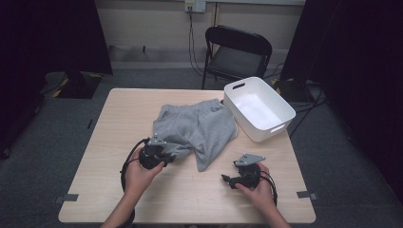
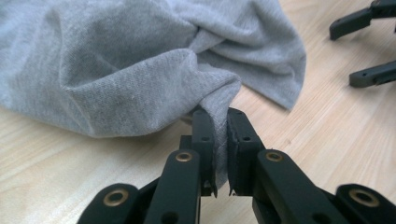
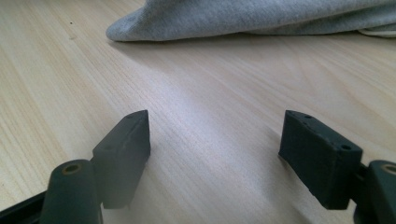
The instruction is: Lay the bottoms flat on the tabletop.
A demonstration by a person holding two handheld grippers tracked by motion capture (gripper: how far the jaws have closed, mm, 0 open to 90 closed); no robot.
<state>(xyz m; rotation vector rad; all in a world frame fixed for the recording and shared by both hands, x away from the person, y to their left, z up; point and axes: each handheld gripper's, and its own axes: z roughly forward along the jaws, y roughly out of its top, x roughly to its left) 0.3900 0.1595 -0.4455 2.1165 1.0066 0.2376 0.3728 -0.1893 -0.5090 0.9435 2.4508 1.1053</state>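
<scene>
In the middle of the desk [image 1: 109, 156], the grey shorts [image 1: 197, 128] are lying crumpled, just beside a white bin [image 1: 259, 109]. The left claw [image 2: 219, 135] is clamping a fold of their near edge, a pinch the left gripper view is showing close up. The right claw [image 3: 215, 149] is hovering wide apart over bare wood, with the shorts' hem well ahead. The high view is adding a black chair [image 1: 237, 52] behind the desk.
</scene>
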